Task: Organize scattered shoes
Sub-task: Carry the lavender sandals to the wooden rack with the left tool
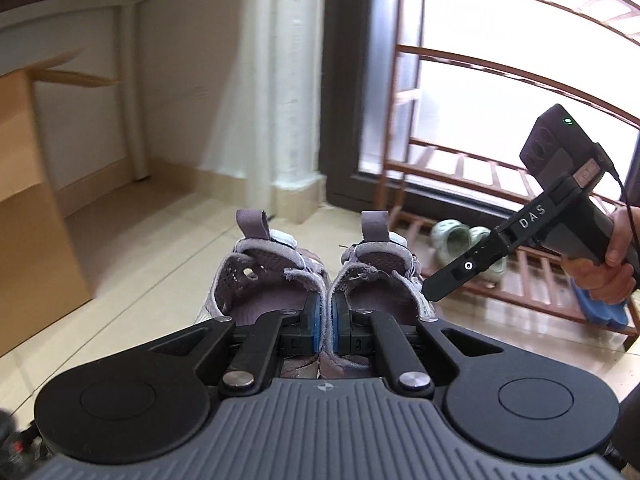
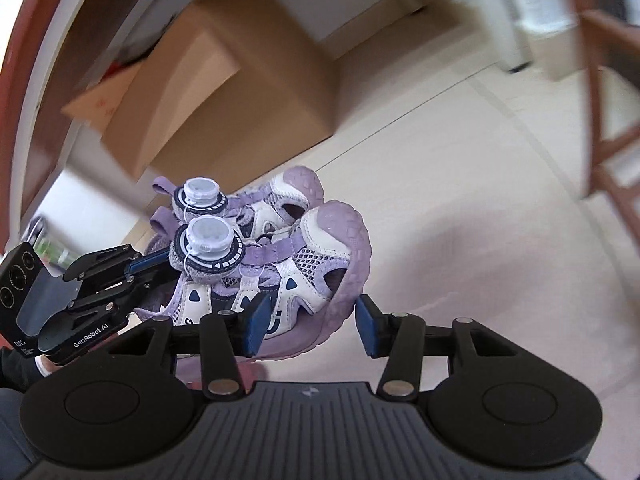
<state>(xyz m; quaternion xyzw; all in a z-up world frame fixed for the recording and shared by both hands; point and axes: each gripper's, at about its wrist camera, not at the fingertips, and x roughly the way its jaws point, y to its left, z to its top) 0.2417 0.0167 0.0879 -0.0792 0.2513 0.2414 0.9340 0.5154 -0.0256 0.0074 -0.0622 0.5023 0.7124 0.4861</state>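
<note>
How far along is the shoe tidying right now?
Done: a pale green pair already sits on the wooden rack's lowest shelf. In hand: the left hand-held gripper pinches the inner heel walls of both purple sandals together, carrying them as one; the right hand-held gripper is open around a toe, not clamping. Left: shelving this pair. Other stray shoes aren't in view.

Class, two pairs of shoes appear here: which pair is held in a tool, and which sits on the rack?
The purple pair is pinched in the left tool; the green pair sits on the rack.
</note>
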